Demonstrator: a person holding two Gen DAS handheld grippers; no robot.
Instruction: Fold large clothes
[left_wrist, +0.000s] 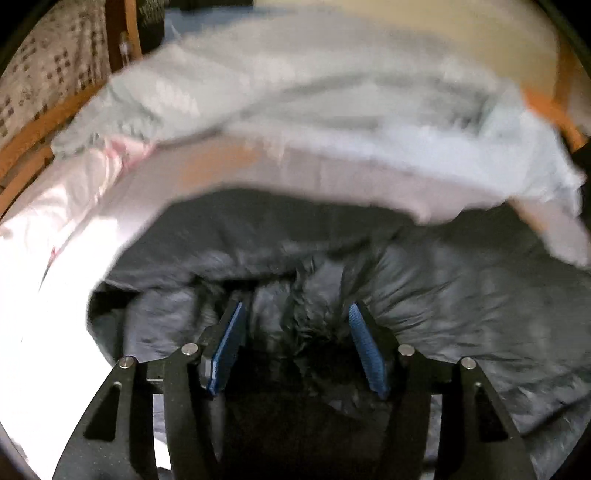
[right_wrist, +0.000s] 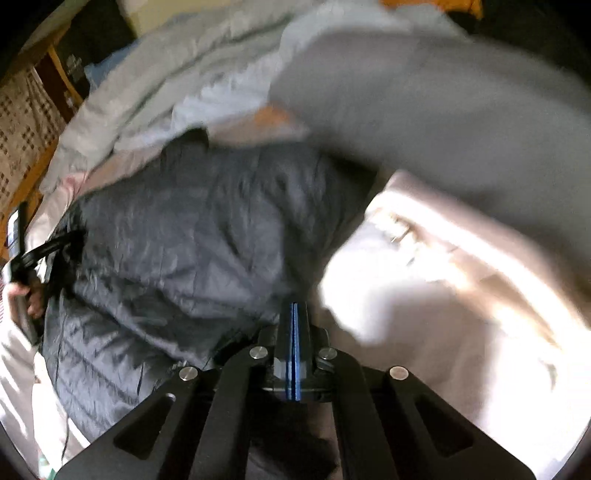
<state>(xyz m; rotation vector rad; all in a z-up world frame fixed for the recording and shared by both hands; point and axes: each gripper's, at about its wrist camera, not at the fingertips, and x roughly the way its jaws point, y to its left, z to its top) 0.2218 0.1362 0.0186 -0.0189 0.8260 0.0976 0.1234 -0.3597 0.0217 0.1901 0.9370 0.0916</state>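
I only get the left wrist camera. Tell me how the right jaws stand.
Observer: The right gripper has its jaws shut, blue pads together, with the tips at the edge of the dark jacket.
Operator: Say what lies to the right of those tips.
Observer: The pale sheet, brightly lit. The jacket stops there.
Operator: Report anything at the jacket's far-left side.
Observer: A hand grips a black handle there, right by the jacket's edge.

No legible text, label, brand or number anywhere.
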